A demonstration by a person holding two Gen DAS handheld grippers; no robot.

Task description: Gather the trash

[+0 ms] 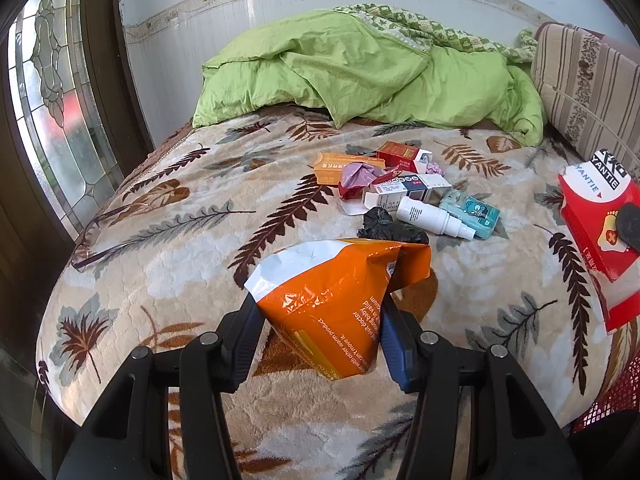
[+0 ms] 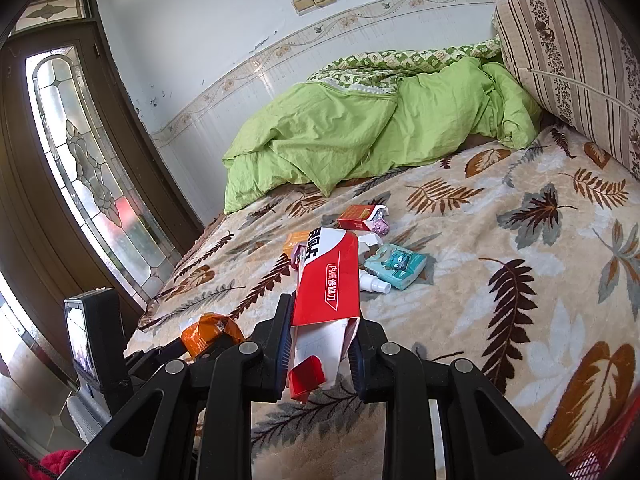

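Note:
My left gripper (image 1: 320,320) is shut on an orange foil pouch (image 1: 340,284) and holds it above the leaf-patterned bed cover (image 1: 160,240); the pouch also shows in the right wrist view (image 2: 210,334). My right gripper (image 2: 322,344) is shut on a long red and white carton (image 2: 328,280), seen at the right edge of the left wrist view (image 1: 596,220). Trash lies mid-bed: an orange box (image 1: 340,162), a red box (image 1: 400,152), a crumpled pink wrapper (image 1: 360,178), a white box (image 1: 408,192), a black bag (image 1: 388,226), a white spray bottle (image 1: 432,216) and a teal tissue pack (image 1: 472,208).
A green duvet (image 1: 360,68) is heaped at the far end by the wall. A striped cushion (image 1: 588,80) stands at the right. A wooden door with patterned glass (image 1: 48,80) is at the left. A red basket edge (image 2: 600,452) shows at the lower right.

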